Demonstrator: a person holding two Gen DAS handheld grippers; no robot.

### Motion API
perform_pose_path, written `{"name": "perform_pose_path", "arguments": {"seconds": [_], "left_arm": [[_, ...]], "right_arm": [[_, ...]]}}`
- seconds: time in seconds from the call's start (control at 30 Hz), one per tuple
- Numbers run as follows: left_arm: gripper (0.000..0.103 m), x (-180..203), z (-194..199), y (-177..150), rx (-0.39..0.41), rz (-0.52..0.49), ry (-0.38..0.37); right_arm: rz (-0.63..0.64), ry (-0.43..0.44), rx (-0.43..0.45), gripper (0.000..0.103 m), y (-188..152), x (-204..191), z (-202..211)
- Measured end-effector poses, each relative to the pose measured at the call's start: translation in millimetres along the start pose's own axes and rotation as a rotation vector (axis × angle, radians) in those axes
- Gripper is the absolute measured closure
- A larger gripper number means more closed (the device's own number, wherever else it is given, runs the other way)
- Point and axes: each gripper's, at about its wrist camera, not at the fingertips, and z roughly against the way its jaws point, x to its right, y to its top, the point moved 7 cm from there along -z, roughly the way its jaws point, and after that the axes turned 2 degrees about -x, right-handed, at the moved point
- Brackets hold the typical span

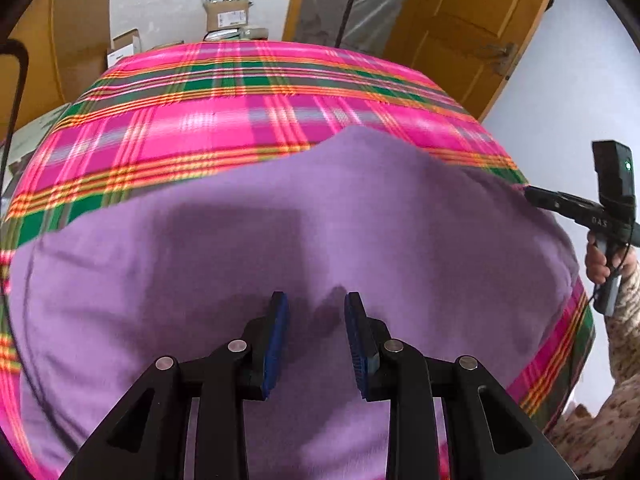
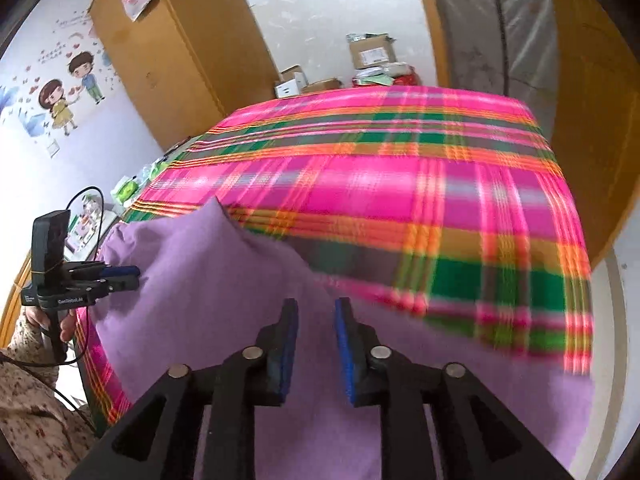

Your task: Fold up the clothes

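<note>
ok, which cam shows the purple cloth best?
Left wrist: the purple cloth fills the frame, its far edge visible across the plaid cover. Right wrist shows only part of it, one raised corner and the near portion.

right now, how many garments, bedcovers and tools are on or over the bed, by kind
purple garment: 1
pink plaid bedcover: 1
tools: 2, the left tool and the right tool, both open over the garment
total: 4
</note>
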Motion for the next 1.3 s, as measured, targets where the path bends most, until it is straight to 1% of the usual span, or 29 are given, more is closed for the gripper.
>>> {"name": "perform_pose_path", "arguments": {"seconds": [0.1, 0.2, 0.3, 0.33, 0.37, 0.43, 0.53, 0.63, 0.7, 0.8, 0.83, 0.9, 0.97, 1.0, 1.03, 1.1, 1.17, 1.23, 1.3], "left_arm": [[0.072, -4, 9, -14, 0.003, 0.007, 0.02], [0.072, -7, 18, -27, 0.006, 0.014, 0.04], [0.071, -11, 26, -41, 0.008, 0.021, 0.06], [0.07, -12, 29, -45, 0.009, 0.024, 0.067], [0.067, -14, 32, -50, 0.01, 0.026, 0.074], [0.064, -16, 38, -58, 0.012, 0.031, 0.088], [0.064, -20, 41, -65, 0.017, 0.048, 0.094], [0.064, -23, 43, -67, 0.027, 0.079, 0.08], [0.064, -24, 43, -67, 0.03, 0.092, 0.072], [0.059, -24, 43, -66, 0.033, 0.099, 0.068], [0.056, -23, 43, -66, 0.033, 0.097, 0.07], [0.055, -23, 44, -65, 0.034, 0.093, 0.074], [0.055, -23, 44, -64, 0.036, 0.089, 0.079], [0.055, -23, 44, -64, 0.036, 0.087, 0.081], [0.056, -23, 44, -64, 0.037, 0.085, 0.083], [0.061, -22, 45, -63, 0.038, 0.081, 0.087], [0.061, -22, 45, -62, 0.039, 0.077, 0.092], [0.061, -20, 47, -61, 0.044, 0.07, 0.091], [0.061, -11, 53, -55, 0.069, 0.053, 0.068]], "right_arm": [[-0.043, -0.033, 0.011, 0.079, -26, 4, 13], [-0.037, -0.072, 0.04, 0.076, -45, -1, 24], [0.056, -0.083, 0.074, 0.073, -58, -27, 34], [0.099, -0.075, 0.087, 0.072, -60, -39, 36], [0.133, -0.066, 0.095, 0.071, -63, -49, 36], [0.196, -0.054, 0.08, 0.068, -68, -67, 31], [0.275, -0.045, 0.051, 0.067, -77, -89, 21], [0.29, -0.017, 0.02, 0.065, -85, -102, 6], [0.307, -0.032, 0.016, 0.065, -90, -109, 1], [0.327, -0.051, 0.022, 0.064, -95, -115, -3], [0.33, -0.057, 0.023, 0.064, -96, -116, -3], [0.336, -0.072, 0.03, 0.064, -95, -116, -4], [0.329, -0.076, 0.037, 0.076, -92, -117, -6], [0.325, -0.076, 0.04, 0.095, -92, -117, -6], [0.319, -0.078, 0.041, 0.1, -92, -118, -5], [0.308, -0.081, 0.043, 0.101, -92, -119, -3], [0.292, -0.077, 0.051, 0.101, -91, -120, 1], [0.26, -0.031, 0.075, 0.101, -86, -123, 11], [0.245, -0.002, 0.093, 0.101, -85, -126, 21]]}}
